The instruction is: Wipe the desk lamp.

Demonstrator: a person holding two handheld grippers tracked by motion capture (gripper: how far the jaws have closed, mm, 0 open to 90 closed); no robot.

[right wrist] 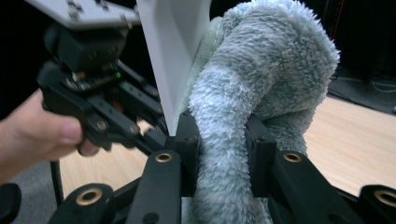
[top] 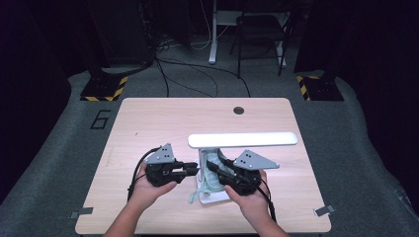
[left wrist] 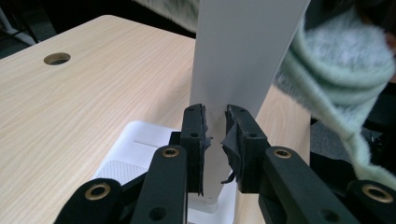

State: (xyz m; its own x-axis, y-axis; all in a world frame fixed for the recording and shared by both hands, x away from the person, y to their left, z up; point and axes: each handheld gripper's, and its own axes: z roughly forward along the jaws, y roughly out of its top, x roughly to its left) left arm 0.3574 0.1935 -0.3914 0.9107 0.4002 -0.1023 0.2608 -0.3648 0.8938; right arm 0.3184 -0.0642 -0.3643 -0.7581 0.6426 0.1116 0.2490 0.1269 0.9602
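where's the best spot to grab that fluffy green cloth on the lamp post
Probably the bunched, rope-like fold of the fluffy green cloth beside the white lamp post, approached from the right: there it is narrow enough to fit between jaws, and the right tongs already pinch it.

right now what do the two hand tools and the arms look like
Both are black. The left tool and the right tool each carry a grey three-cornered plate with small dark holes on top, and a black cable trails back from each past the wrist. Up close the two jaws are black bars with brass-ringed holes and worn black pads. A small green light glows on the left tool's body. The forearms are bare, with no sleeves in view.
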